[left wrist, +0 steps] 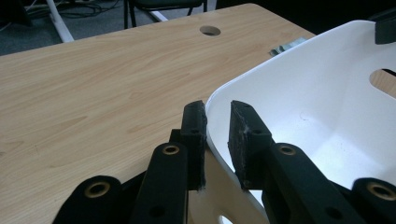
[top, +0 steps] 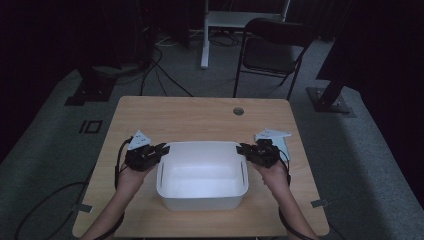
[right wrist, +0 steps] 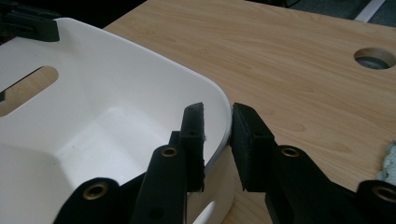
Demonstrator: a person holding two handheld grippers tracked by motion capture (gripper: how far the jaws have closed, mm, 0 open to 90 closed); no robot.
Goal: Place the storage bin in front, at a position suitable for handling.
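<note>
A white plastic basin with slot handles stands empty on the wooden table, near its front edge. My left gripper is at the basin's far left corner. In the left gripper view the left gripper has one jaw outside and one inside the basin, closed on the rim. My right gripper is at the far right corner. In the right gripper view the right gripper straddles the rim of the basin the same way, pads against it. A hand holds each gripper.
A round cable hole sits in the tabletop behind the basin. A pale blue cloth lies on the table beside my right gripper. A black folding chair and a white stand are on the floor beyond the table.
</note>
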